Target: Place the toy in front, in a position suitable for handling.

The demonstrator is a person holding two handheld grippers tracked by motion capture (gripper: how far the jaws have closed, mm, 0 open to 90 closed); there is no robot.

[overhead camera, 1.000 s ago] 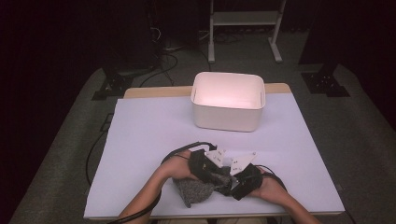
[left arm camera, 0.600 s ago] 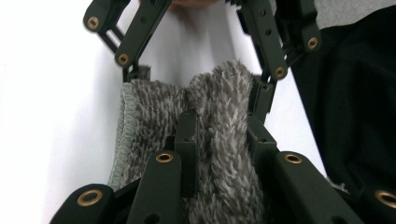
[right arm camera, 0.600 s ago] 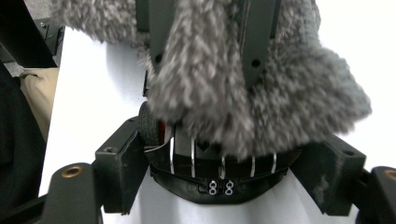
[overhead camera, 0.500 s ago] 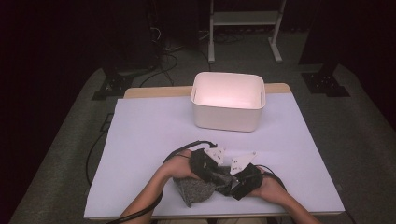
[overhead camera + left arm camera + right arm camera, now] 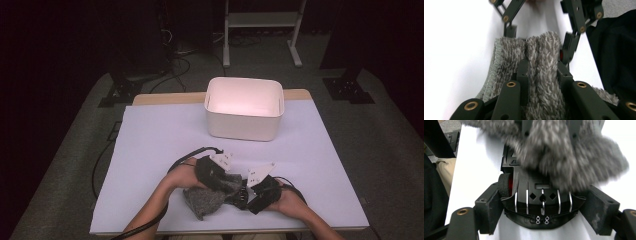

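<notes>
Nothing has shifted since before: the left gripper [image 5: 544,75] stays clamped on a fuzzy grey cloth [image 5: 541,57], the right gripper [image 5: 546,205] on a black toy car [image 5: 539,205] at six o'clock of the white tub [image 5: 245,107].

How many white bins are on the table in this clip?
1. The white bin stands at the far side of the table, centred, open side up, apart from the grey cloth held near the front edge. Nothing tall enough to hide a second one.

I see a white tabletop [image 5: 165,145] on grey carpet [image 5: 65,165], a white shelf frame [image 5: 262,20] at the far wall, cables [image 5: 175,57] far left, everything beyond dark.
</notes>
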